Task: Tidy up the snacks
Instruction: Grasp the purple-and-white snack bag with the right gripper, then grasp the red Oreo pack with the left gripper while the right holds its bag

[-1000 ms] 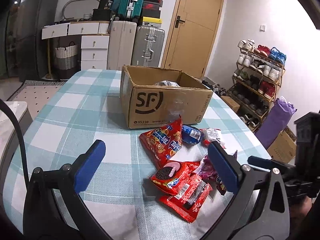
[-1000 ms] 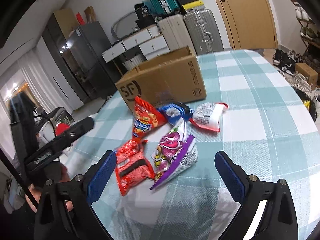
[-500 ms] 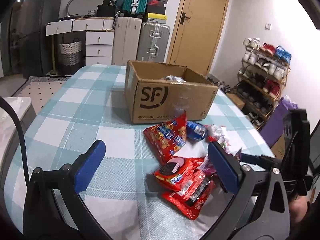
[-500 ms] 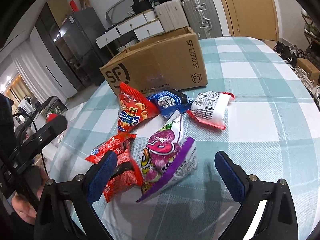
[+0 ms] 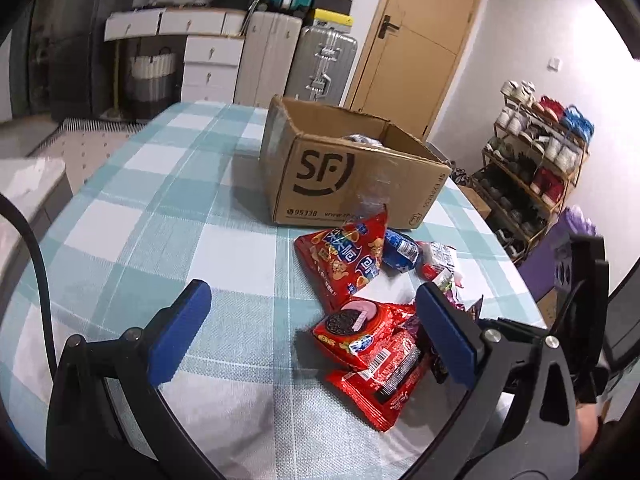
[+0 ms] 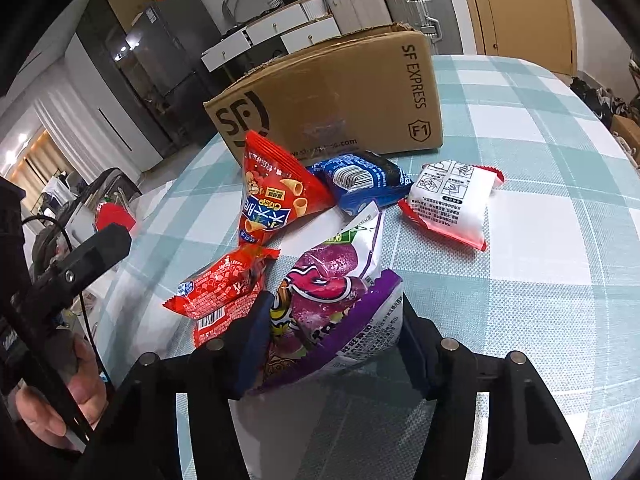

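My right tongs [image 6: 332, 344] are closing on the purple snack bag [image 6: 332, 300], which sits between the two blue pads at the near edge of the pile; the pads look to be meeting its sides, though I cannot tell how firm the pinch is yet. My left tongs [image 5: 312, 320] hang wide and hold nothing, hovering over the table [image 5: 168, 216] just beside the pile. The cardboard box [image 5: 352, 176] stands open on the checked cloth just behind the snacks, and from the left view something crinkly already lies inside it, though I cannot make out what. Judging by that, the sorting has only begun. Out on the table are the tall red crisp bag [image 6: 276, 192] leaning near the box, the blue packet [image 6: 360, 184] touching it, the white packet with red ends [image 6: 452, 204] a little apart to the side, and two red cookie packets [image 5: 372, 344] lying overlapped close to the purple bag. So five packets wait besides the one between my pads, and I reckon the purple bag goes into the box next.
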`<state>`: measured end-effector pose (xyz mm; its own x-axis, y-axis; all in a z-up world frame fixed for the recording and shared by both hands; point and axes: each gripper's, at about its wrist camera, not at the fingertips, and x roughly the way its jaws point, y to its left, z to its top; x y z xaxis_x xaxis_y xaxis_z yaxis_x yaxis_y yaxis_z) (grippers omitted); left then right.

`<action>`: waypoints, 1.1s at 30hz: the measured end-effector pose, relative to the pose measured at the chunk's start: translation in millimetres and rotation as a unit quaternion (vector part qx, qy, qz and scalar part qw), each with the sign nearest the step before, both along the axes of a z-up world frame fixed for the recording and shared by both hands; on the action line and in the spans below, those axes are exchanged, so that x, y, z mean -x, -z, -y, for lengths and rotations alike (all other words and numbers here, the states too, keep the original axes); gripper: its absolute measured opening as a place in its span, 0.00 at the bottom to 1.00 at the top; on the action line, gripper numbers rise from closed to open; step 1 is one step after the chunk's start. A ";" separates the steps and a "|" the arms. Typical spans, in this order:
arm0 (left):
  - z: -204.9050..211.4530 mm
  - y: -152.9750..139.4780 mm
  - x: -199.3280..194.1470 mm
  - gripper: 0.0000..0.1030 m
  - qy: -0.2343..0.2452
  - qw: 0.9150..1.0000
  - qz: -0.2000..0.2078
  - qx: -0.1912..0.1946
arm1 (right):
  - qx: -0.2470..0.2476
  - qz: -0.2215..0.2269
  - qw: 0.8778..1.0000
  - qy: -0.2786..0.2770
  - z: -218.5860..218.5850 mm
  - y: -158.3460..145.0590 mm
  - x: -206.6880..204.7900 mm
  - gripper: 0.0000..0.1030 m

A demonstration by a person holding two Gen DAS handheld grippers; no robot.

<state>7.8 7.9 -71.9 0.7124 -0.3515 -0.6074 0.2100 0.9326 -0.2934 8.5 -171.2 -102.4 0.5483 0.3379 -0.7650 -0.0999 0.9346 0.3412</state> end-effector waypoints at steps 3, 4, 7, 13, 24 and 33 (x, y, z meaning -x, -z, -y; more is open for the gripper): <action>-5.1 2.9 -4.1 0.99 -0.008 1.000 -0.012 0.010 | -0.003 0.000 1.000 0.000 1.1 0.3 0.0 0.54; -6.2 4.2 -5.4 0.99 -0.009 1.000 -0.017 0.013 | -0.007 0.000 1.000 -0.001 1.9 0.6 0.0 0.53; -7.8 6.3 -6.4 0.99 -0.013 1.000 -0.021 0.016 | -0.005 0.006 1.000 -0.007 0.0 -1.4 3.2 0.49; -9.1 7.9 -6.7 0.99 -0.013 1.000 -0.022 0.013 | -0.012 0.038 0.999 -0.006 4.0 -13.4 11.7 0.45; -6.2 17.2 -13.4 0.99 -0.002 0.999 -0.044 0.013 | -0.044 0.093 0.993 0.050 36.1 -36.7 29.6 0.45; 28.0 38.7 -22.9 0.99 0.096 0.990 -0.101 0.007 | -0.074 0.105 0.990 0.053 46.0 -41.4 37.4 0.45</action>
<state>30.7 -20.2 -110.6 0.4961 -0.4778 -0.7250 0.3181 0.8769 -0.3603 -29.0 -217.2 -61.0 0.7289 0.3700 -0.5761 -0.0874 0.8848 0.4577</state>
